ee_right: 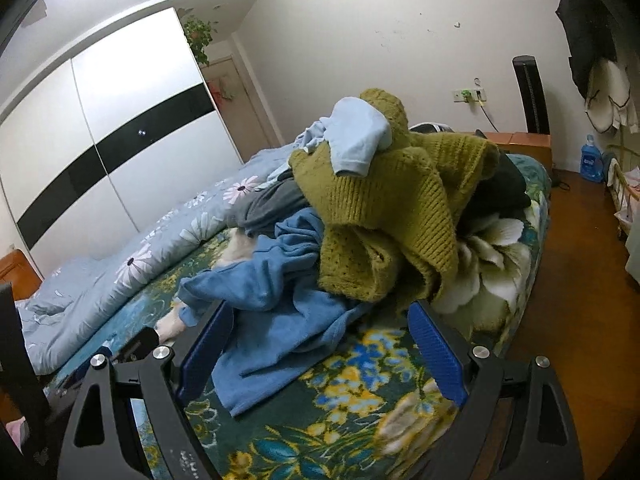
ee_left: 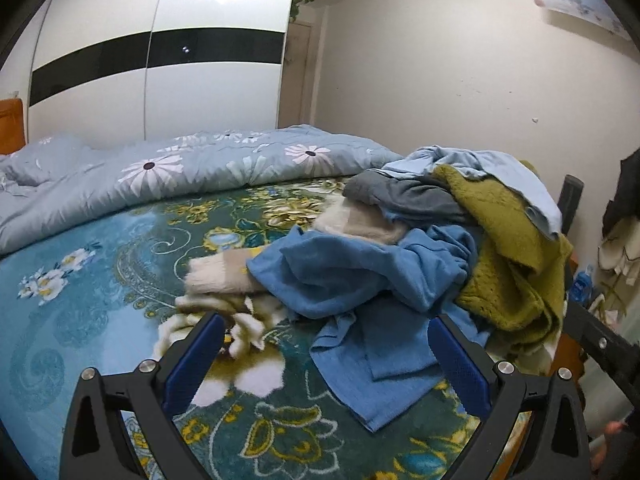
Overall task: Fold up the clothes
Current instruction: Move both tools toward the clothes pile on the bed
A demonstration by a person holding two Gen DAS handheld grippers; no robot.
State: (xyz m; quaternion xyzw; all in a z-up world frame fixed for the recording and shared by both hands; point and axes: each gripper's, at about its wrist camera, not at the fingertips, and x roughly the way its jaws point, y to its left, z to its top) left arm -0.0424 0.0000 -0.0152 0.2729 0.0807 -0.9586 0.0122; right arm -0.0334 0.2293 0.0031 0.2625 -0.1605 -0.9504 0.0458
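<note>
Clothes (ee_left: 440, 248) heaped unfolded on the flowered bed blanket (ee_left: 100, 320), blue sweater (ee_right: 280, 320) nearest, olive knit sweater (ee_right: 392, 216) on top; left fingers (ee_left: 326, 364) and right fingers (ee_right: 320, 356) spread wide, holding nothing; likely picking one garment, needing a grip on the blue sweater's edge.

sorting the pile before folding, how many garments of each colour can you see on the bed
Mid blue garment: 1
Olive green knit sweater: 1
Light blue garment: 1
Grey garment: 1
Cream fuzzy garment: 1
Dark garment behind the green knit: 1
Total: 6 visible; more may be buried, and pieces of one colour could be separate items.
</note>
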